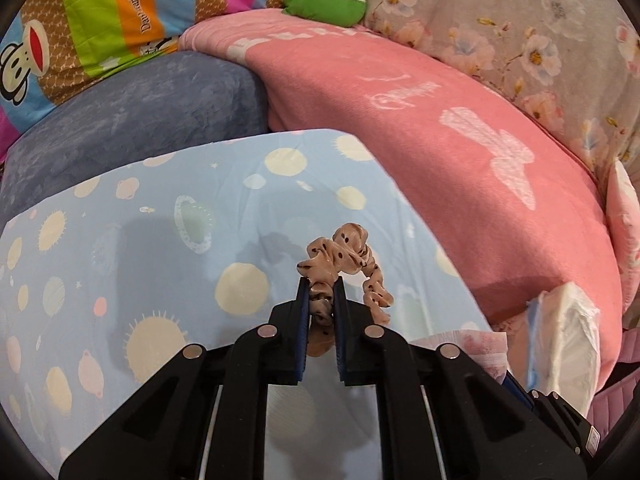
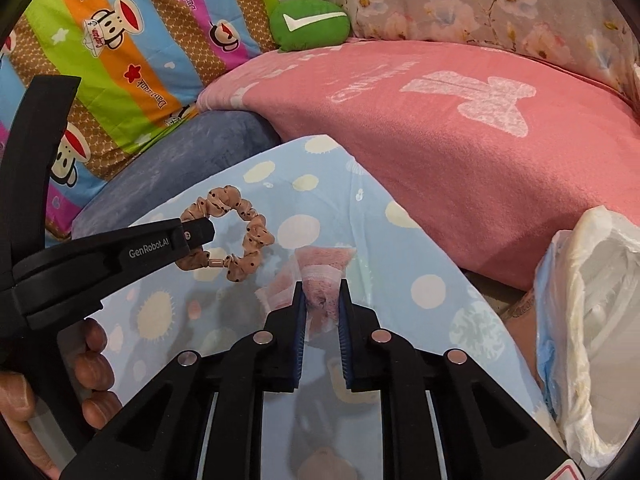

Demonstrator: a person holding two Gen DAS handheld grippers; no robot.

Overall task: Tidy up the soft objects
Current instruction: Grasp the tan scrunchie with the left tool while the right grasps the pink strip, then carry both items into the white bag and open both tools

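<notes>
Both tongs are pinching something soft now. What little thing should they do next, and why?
Probably lift both a little higher before carrying anything. The left tongs are shut on the spotted scrunchie, whose loop dangles just over the blue spotted sheet. The right tongs pinch a thin pink packet that hangs near the sheet too.

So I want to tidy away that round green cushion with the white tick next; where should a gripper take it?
Judging by its pose, take the green cushion by its lower front edge, coming from the near side over the pink blanket. That rounded rim faces the cameras and lies free, while its back is wedged against the striped pillow and the floral fabric.
</notes>
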